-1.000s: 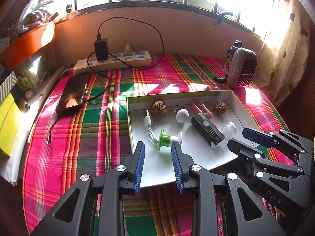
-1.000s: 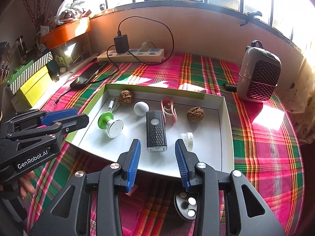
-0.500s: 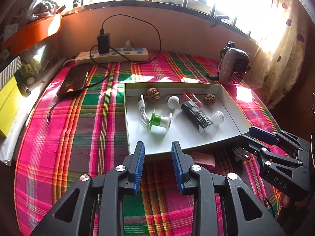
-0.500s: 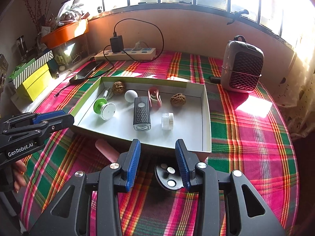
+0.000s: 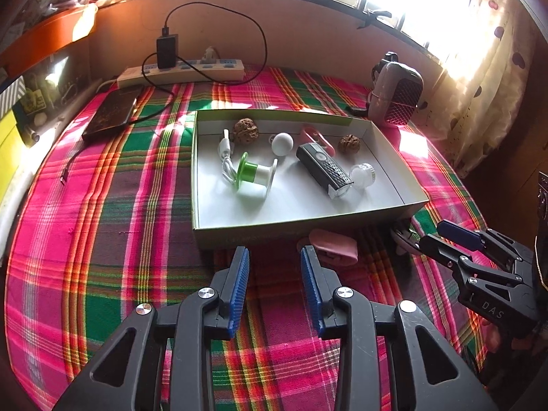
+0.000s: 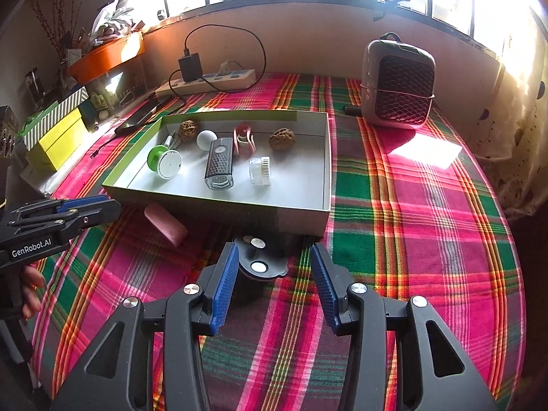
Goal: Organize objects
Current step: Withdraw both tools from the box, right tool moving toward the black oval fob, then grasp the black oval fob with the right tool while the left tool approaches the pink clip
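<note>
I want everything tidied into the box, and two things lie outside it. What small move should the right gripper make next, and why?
Probably ease the right gripper forward and down onto the dark holder with silver discs. Its jaws have just been opening, nothing is between them, and the holder lies on the cloth just ahead, outside the box.

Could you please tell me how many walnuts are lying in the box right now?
2: one walnut at the far left, by the white ball; the other walnut farther right, beside the pink clip.
</note>
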Demonstrator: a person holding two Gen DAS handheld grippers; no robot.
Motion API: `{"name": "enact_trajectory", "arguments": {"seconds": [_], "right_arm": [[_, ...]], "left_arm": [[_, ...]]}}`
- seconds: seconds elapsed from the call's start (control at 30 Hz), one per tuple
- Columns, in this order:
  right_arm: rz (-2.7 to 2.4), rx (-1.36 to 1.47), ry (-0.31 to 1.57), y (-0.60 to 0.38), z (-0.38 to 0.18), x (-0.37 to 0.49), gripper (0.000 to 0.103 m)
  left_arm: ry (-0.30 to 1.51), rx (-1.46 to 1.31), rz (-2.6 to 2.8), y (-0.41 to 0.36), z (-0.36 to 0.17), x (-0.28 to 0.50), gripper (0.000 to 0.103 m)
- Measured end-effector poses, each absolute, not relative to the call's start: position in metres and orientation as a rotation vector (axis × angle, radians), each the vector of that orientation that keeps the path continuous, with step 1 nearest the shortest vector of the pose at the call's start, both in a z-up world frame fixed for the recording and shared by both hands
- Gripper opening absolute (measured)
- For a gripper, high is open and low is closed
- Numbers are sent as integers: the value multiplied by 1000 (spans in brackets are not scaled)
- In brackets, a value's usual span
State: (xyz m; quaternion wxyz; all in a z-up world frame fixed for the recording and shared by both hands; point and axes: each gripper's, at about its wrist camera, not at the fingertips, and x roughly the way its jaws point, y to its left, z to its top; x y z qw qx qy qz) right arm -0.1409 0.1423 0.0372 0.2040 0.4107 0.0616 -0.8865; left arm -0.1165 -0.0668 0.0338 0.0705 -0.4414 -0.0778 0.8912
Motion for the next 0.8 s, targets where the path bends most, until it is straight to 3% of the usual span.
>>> {"name": "enact_trajectory", "arguments": {"seconds": [0.8], "right_arm": [[-2464, 1199, 350, 122, 12, -154, 45]], "left_arm": [[-280, -1383, 2582, -47, 24, -123, 30]]}}
